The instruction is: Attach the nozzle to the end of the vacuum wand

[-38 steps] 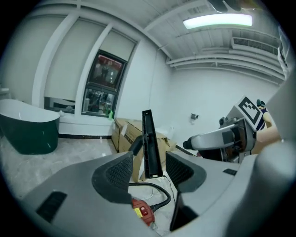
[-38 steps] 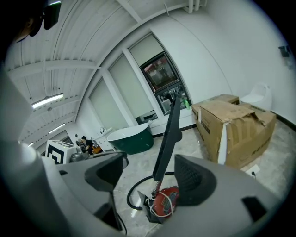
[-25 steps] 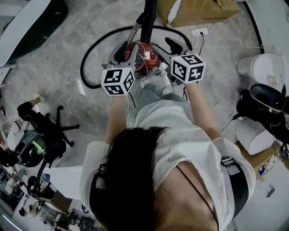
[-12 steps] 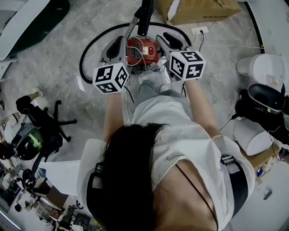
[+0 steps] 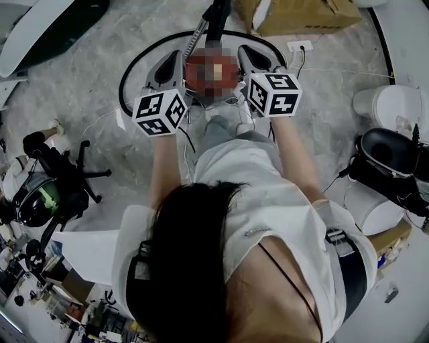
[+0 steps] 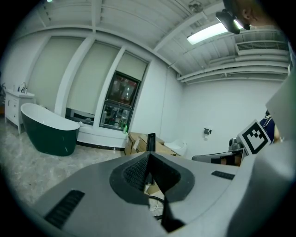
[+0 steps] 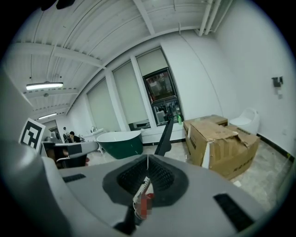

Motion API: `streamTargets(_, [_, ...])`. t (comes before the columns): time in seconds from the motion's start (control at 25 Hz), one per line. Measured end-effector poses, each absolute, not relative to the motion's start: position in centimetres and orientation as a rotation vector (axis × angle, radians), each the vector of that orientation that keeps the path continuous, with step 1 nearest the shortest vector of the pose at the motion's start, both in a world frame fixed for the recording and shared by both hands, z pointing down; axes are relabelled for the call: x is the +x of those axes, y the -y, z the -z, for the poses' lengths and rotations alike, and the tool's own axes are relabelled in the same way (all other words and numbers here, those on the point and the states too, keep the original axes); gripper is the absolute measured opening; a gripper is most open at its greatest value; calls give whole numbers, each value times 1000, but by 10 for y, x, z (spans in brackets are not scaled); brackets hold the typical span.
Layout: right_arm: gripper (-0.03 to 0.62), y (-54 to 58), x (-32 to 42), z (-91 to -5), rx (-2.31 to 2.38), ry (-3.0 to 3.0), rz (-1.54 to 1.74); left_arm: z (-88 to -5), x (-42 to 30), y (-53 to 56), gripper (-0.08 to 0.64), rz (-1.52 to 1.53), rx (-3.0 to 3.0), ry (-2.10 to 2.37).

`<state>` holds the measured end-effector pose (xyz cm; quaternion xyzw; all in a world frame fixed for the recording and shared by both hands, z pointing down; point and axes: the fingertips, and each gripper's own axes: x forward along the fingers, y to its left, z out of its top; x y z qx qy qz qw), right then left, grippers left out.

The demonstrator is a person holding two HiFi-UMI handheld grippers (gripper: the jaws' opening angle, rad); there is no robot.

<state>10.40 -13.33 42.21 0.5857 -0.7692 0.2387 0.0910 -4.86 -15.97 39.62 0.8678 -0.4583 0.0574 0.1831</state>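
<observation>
Okay, we see the left gripper and the right gripper both pressed together; their jaws have just been closing, with nothing pinched between them. The vacuum wand stands just ahead, between the two grippers, near a cardboard box. We cannot make out the nozzle.

The left gripper and the right gripper lifted off the vacuum and drew wider apart; each marker cube shifted outward; both pairs of jaws had just been closing and met on nothing.
</observation>
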Motion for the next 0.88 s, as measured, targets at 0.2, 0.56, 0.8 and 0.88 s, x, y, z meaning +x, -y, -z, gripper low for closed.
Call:
streamTargets(0.2, [15,129,102,-422,1729,2274,-671,-398,-44,152,2,-164,2434,1295])
streamTargets(0.56, [15,126,96,-417,1716,2284,-629,-397,-35,145,2,-169,2432,1299])
streamTargets(0.8, [15,122,91,-416,1677,2312,-583,-399,-26,139,2,-172,2425,1296])
streamTargets(0.88, [15,121,89,-417,1659,2313,-559,-400,-23,136,2,-176,2427,1299])
